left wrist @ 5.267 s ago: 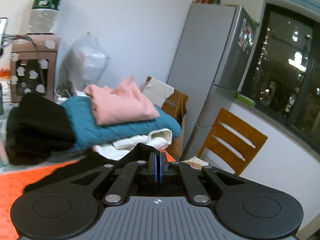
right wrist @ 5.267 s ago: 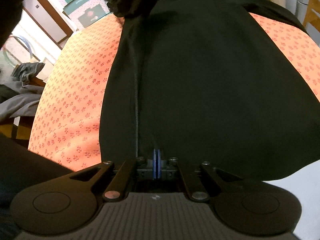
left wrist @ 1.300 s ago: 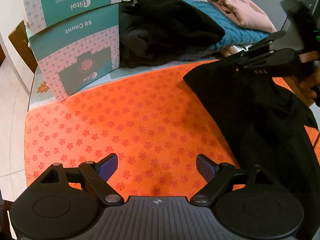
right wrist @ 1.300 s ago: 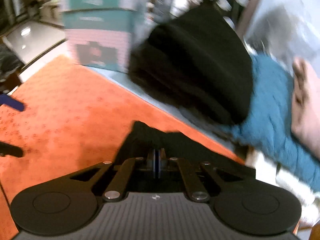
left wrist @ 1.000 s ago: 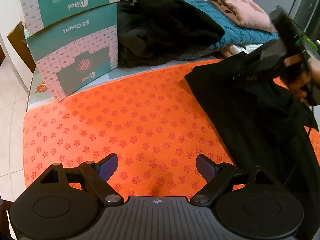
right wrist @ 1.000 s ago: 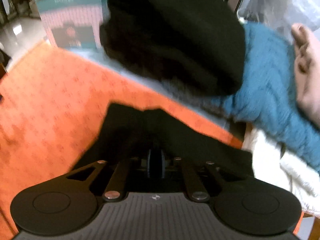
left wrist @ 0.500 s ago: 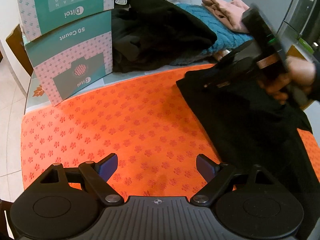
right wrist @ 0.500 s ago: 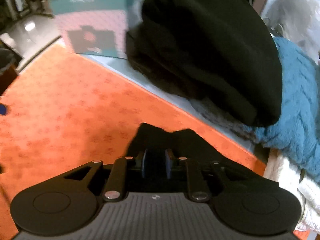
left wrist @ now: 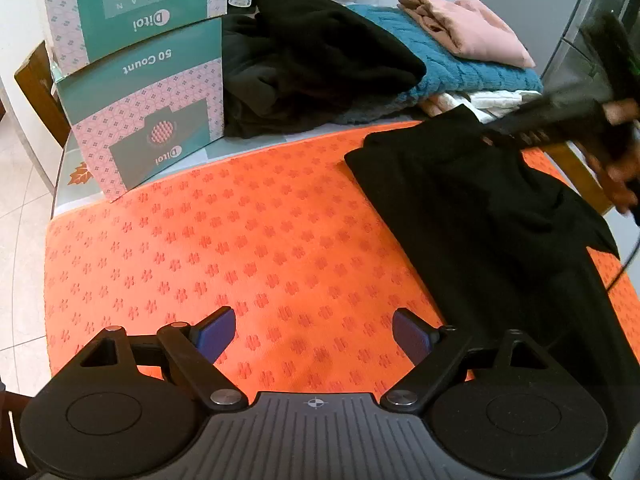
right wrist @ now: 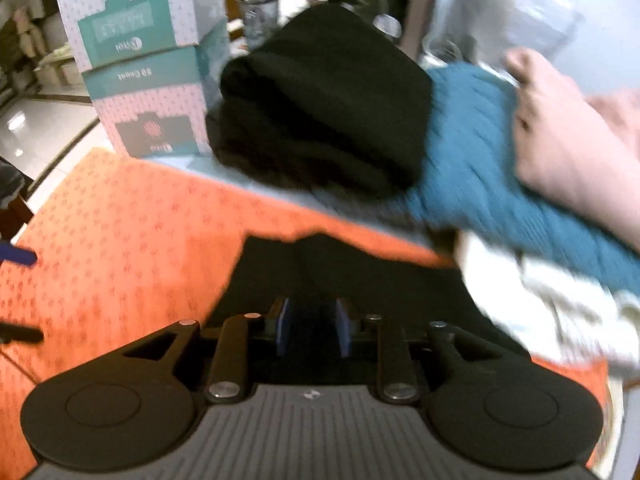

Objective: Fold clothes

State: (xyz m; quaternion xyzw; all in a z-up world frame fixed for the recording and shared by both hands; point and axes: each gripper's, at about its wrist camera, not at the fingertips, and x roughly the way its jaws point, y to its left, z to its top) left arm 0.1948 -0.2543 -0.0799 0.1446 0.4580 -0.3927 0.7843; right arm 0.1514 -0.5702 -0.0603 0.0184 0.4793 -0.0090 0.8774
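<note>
A black garment (left wrist: 492, 216) lies in a long band on the right side of an orange mat printed with small flowers (left wrist: 224, 232), its far end squared off just short of a heap of other clothes: a black fleece (left wrist: 320, 64), a teal cable-knit sweater (left wrist: 452, 60), a pink top (left wrist: 472, 28) and something white beneath. Two teal-and-pink tissue boxes (left wrist: 140, 60) stand stacked at the mat's far left corner.

The left gripper (left wrist: 312, 330) hovers over bare mat, its blue-padded fingers spread wide and holding nothing. The right gripper (right wrist: 312, 326) sits low at the garment's far end, its pads parted a little with dark cloth showing between them; whether they pinch it cannot be told through the blur. In the left wrist view the right gripper appears as a smeared dark shape held by a hand (left wrist: 616, 168).

The garment looks partly folded lengthwise. To fold it well from here, both far corners want to lie flush, the edges to line up, and the cloth to be drawn taut and smoothed flat before any crosswise fold.
</note>
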